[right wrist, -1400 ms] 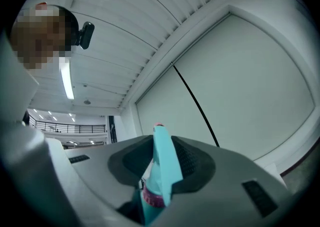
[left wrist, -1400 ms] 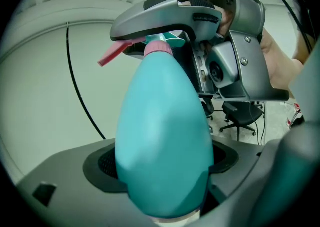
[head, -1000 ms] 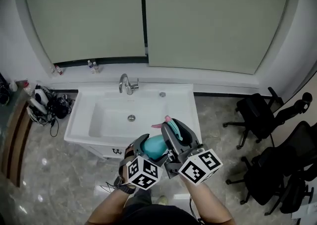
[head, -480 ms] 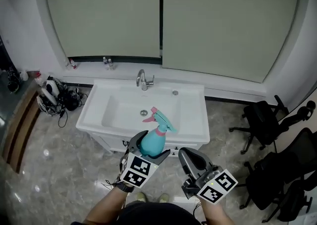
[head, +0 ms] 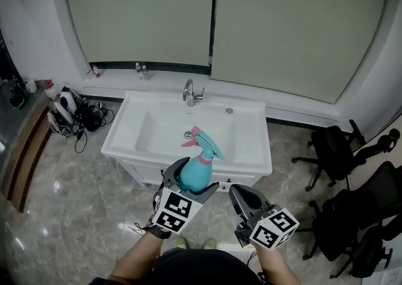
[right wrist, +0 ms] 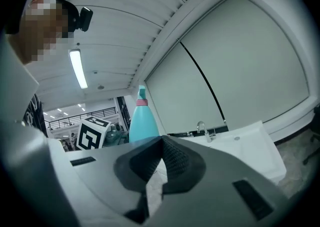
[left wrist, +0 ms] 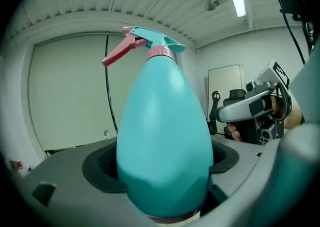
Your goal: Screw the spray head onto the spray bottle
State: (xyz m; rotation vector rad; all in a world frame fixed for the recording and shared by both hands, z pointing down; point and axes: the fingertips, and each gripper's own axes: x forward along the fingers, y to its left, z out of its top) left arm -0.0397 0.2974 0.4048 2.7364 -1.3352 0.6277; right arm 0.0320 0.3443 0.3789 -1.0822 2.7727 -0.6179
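The spray head is seen seated on the neck of the spray bottle, its pink collar down against the teal body, so the screwing is judged done or nearly done; whether the thread is fully tight cannot be told. The bottle is clamped at its base by the left gripper at lower centre of the head view, above the front edge of the sink. The right gripper, just to the lower right, is kept clear of the head; its jaws have just been closing and are now pressed together on nothing. A faucet is seen above, office chairs at right and cables at left; nothing is found in the way.
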